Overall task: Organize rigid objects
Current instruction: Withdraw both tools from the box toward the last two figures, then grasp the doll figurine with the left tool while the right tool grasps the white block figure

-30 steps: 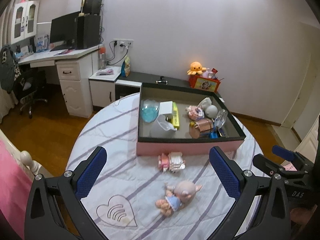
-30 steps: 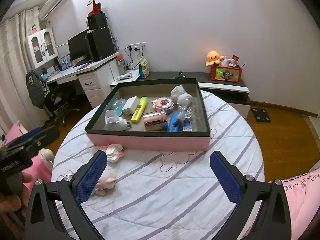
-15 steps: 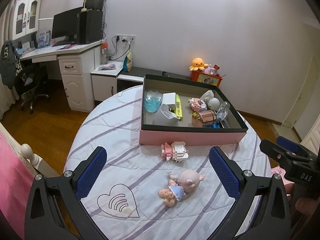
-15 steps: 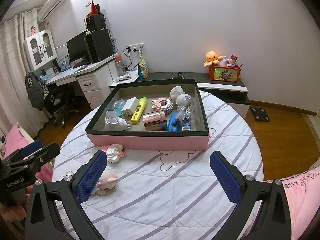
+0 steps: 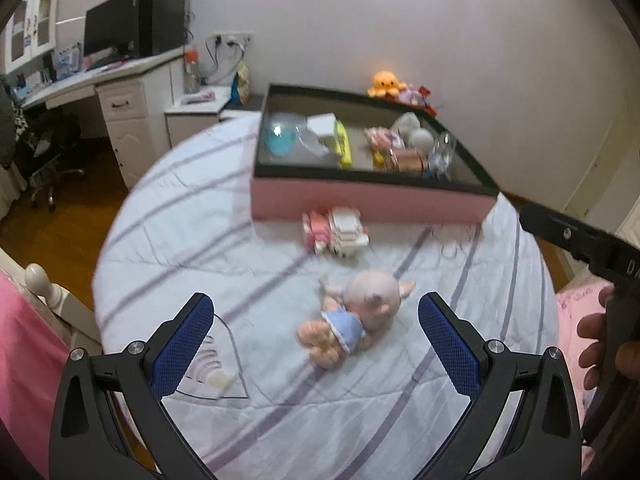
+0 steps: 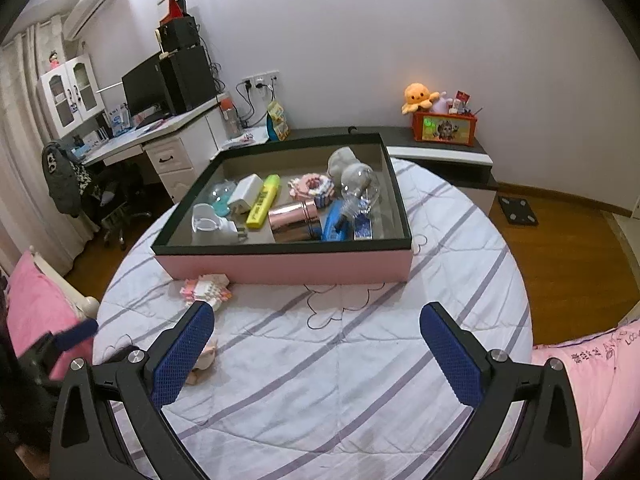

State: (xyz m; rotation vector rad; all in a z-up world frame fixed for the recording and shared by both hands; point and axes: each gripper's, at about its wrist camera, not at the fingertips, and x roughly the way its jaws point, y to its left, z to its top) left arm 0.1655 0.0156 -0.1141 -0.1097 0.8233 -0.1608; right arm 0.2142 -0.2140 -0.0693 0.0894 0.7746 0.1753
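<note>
We are holding two handheld grippers over a round bed covered in a white quilt with purple stripes. Our left gripper is hovering with its blue-padded fingers spread wide apart and gripping nothing. Lying on the quilt between and just beyond those fingers is a small baby doll in a blue outfit, on its side. A little farther away, a pink and white building-block toy is sitting just beside the near wall of a shallow pink box with a dark rim.

Our right gripper is also hovering with its fingers spread wide, holding nothing, above bare quilt in front of that box. Inside the box we are seeing a yellow highlighter, a white charger, a shiny rose-gold cylinder, a blue tool and a clear round bulb, all lying close together. In the right view the block toy is lying at the box's near left corner, and the doll is partly hidden behind the left finger.
</note>
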